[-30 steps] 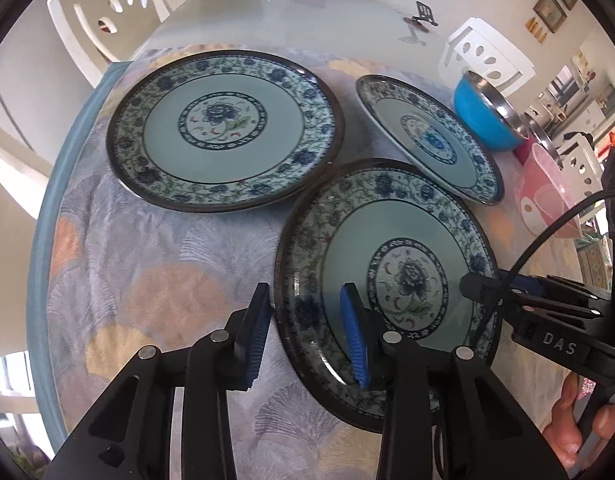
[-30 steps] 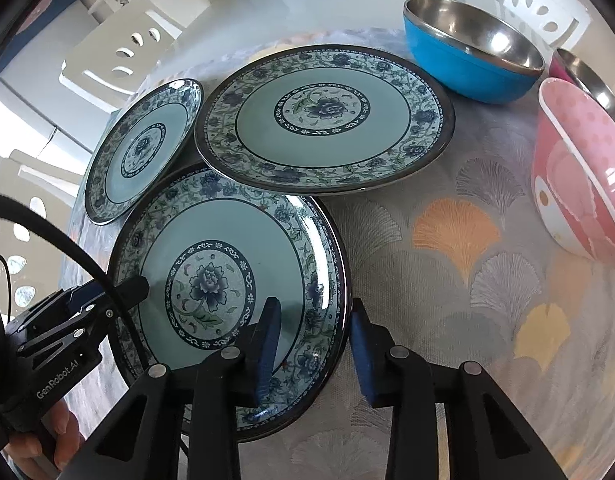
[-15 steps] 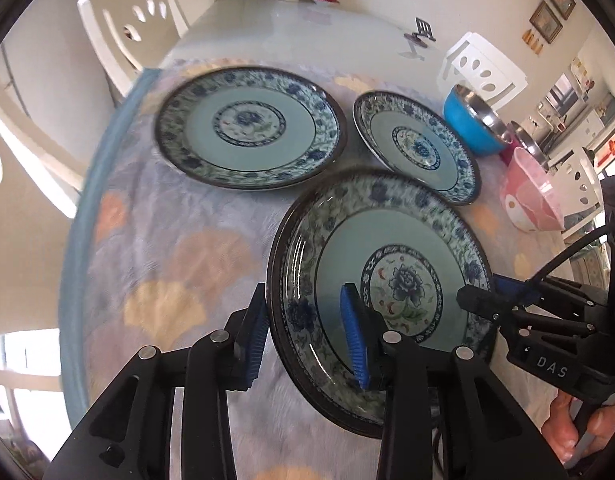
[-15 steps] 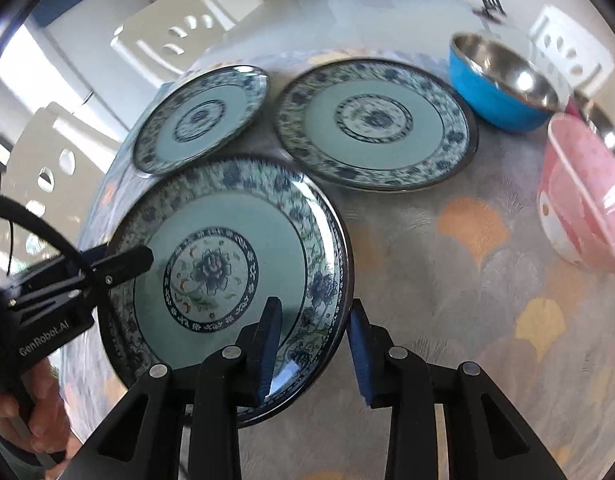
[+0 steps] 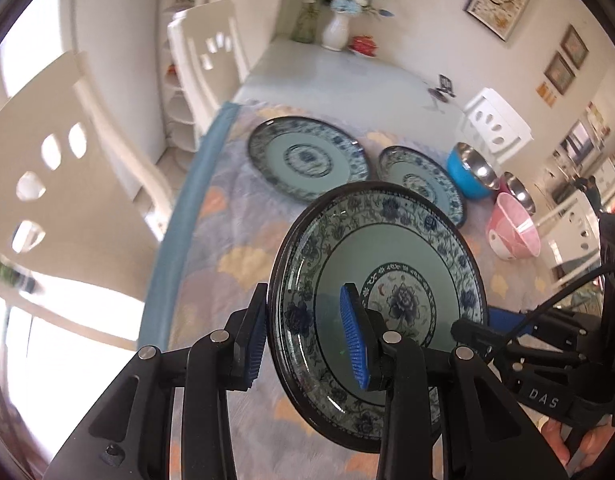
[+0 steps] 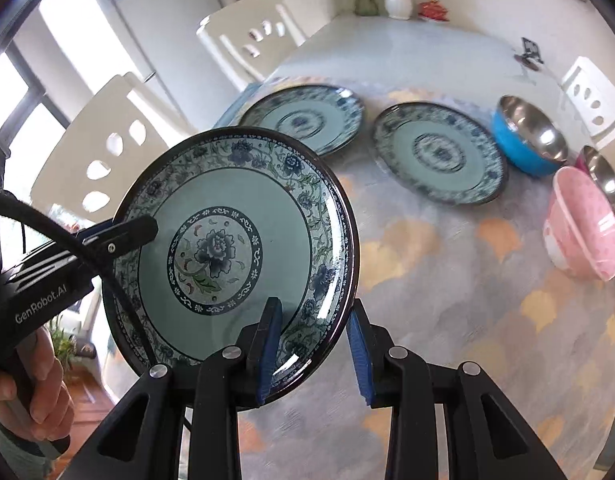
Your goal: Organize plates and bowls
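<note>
We have the plate (image 5: pixel 381 292) off the surface (image 5: pixel 243 216) and held in the air between us, tilted. Our left hand-held gripper (image 5: pixel 307 340) is clamped on one side of its rim, one blue pad under the edge and the other on the glazed face. Our right hand-held gripper (image 6: pixel 313 350) is clamped on the opposite side of the rim in the same way.

Two more patterned plates lie flat farther back on the patterned cloth: a large plate (image 6: pixel 303 120) to the left and a second plate (image 6: pixel 439 152) beside it. Past them sit a blue bowl (image 6: pixel 527 140), a pink bowl (image 6: pixel 583 224) tipped on its side, and a steel bowl (image 6: pixel 605 178) just behind the pink one.

Our guess is that the lifted plate goes onto one of the flat plates to make a stack. The main risk is in the shared hold. Each grip bites only a narrow strip of smooth, glossy rim, so if our two hands drift apart or twist against each other, the plate could slide out of one pair of pads and swing down. Already tilted, it could strike a plate below edge-first and chip it. Letting go unevenly could also drop it off-centre, leaving a stack that rocks.
</note>
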`<state>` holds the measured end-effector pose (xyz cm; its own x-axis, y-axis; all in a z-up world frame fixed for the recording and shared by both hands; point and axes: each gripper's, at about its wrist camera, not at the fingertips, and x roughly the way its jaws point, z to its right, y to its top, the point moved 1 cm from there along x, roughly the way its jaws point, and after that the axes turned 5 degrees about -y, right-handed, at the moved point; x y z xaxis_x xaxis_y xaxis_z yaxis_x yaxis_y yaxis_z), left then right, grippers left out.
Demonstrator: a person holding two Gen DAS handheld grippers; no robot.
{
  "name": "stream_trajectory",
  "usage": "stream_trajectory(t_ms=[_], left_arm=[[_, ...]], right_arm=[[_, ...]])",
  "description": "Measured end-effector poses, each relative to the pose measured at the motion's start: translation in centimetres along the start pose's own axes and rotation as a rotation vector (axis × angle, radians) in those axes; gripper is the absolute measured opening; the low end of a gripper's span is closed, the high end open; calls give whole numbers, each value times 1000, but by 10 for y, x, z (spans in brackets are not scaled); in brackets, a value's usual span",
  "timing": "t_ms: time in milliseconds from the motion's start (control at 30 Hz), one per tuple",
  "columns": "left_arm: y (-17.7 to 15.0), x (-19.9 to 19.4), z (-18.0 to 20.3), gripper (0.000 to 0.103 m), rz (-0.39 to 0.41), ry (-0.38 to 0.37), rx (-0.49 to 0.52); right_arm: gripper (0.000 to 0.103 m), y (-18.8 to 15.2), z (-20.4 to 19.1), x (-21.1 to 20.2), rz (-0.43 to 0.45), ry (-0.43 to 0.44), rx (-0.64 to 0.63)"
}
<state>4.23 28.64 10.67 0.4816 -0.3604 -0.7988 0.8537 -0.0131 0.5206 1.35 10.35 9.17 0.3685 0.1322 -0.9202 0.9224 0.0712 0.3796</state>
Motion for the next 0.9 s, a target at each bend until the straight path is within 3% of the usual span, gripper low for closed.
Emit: stream_trajectory(t_ms=[133,433,733,900], left_arm=[[-23,-1,-12,32,-27,24,-49],[-65,20,-22,32,-117,31,-149],[-87,38,-34,32,-183,52,-206],[-90,35,-41,32,-177,50,-230]], right_arm=[[32,-16,-13,8,-49,38,-25],[32,-40,-20,33,-113,1,-85],[32,-53,-23,60,-186,5,-90],[32,-58,-22,65,-210,38,-61]])
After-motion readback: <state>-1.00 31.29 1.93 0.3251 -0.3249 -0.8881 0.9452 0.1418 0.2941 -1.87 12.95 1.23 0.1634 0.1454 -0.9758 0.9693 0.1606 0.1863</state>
